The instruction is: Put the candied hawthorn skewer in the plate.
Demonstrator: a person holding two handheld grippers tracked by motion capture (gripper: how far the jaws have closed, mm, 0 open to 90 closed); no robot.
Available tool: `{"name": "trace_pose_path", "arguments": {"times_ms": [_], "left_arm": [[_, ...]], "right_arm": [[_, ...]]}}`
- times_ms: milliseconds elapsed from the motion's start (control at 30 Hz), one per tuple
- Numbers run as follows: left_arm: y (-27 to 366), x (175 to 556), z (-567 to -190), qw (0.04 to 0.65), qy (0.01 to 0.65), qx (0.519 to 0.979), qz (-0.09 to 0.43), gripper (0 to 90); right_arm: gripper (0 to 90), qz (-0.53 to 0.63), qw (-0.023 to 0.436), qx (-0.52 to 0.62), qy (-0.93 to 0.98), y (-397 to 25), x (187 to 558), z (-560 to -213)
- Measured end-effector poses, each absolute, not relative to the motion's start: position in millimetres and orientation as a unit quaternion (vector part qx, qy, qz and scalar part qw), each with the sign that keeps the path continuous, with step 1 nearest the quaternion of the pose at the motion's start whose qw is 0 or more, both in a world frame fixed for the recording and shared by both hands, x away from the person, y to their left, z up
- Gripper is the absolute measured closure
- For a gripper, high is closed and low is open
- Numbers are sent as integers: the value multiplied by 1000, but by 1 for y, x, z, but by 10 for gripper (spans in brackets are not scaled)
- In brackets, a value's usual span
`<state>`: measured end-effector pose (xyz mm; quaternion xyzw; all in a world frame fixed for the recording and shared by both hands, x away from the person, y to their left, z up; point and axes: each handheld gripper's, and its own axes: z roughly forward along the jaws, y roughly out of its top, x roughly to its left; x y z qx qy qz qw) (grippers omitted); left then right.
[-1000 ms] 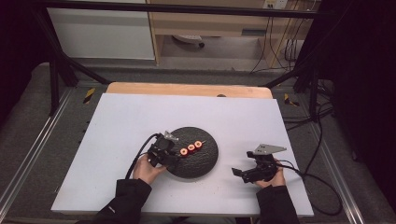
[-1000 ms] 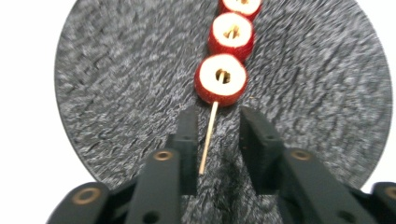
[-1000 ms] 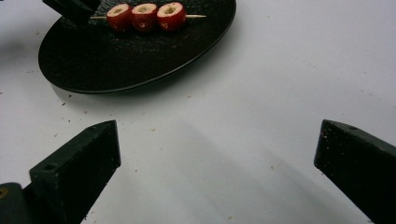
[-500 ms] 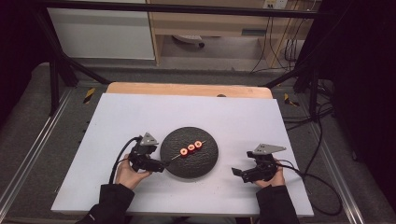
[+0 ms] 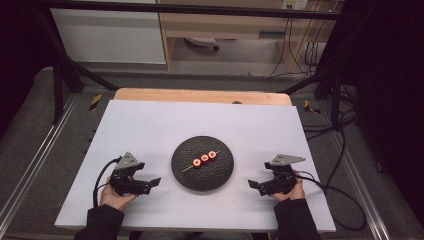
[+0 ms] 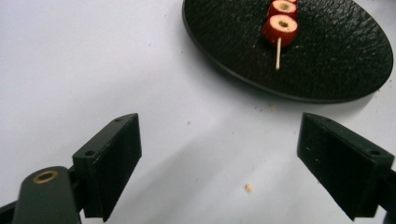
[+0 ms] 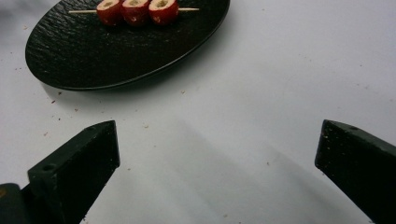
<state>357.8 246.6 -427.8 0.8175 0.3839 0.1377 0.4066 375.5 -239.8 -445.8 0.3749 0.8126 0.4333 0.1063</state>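
A round black plate (image 5: 220,175) lies in the middle of the white table top. On it rests a thin wooden skewer (image 5: 188,169) threaded with three red fruit slices (image 5: 205,159). My left gripper (image 5: 152,184) sits low on the table to the left of the plate, open, with nothing between its jaws. My right gripper (image 5: 254,184) rests to the right of the plate, also open and empty. In the left gripper view the plate (image 6: 327,60) and the skewered slices (image 6: 280,29) lie ahead to the right. In the right gripper view the plate (image 7: 93,51) and the slices (image 7: 136,10) lie ahead to the left.
The white table top (image 5: 165,125) has a wooden strip (image 5: 200,96) along its far edge. Small crumbs (image 6: 249,187) dot the surface near the plate. Cables (image 5: 345,195) trail off the right side, and metal rails run along both sides of the table.
My left gripper has drawn back leftward from the plate's rim to bare table and now stands open. The right gripper has stayed in place.
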Motion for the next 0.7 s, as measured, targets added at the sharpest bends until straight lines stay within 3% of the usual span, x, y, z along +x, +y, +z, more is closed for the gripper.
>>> {"name": "trace_pose_path", "arguments": {"times_ms": [700], "left_arm": [[262, 352, -445, 392, 386, 823, 143, 150]], "right_arm": [[5, 425, 103, 378, 816, -241, 373, -449]]}}
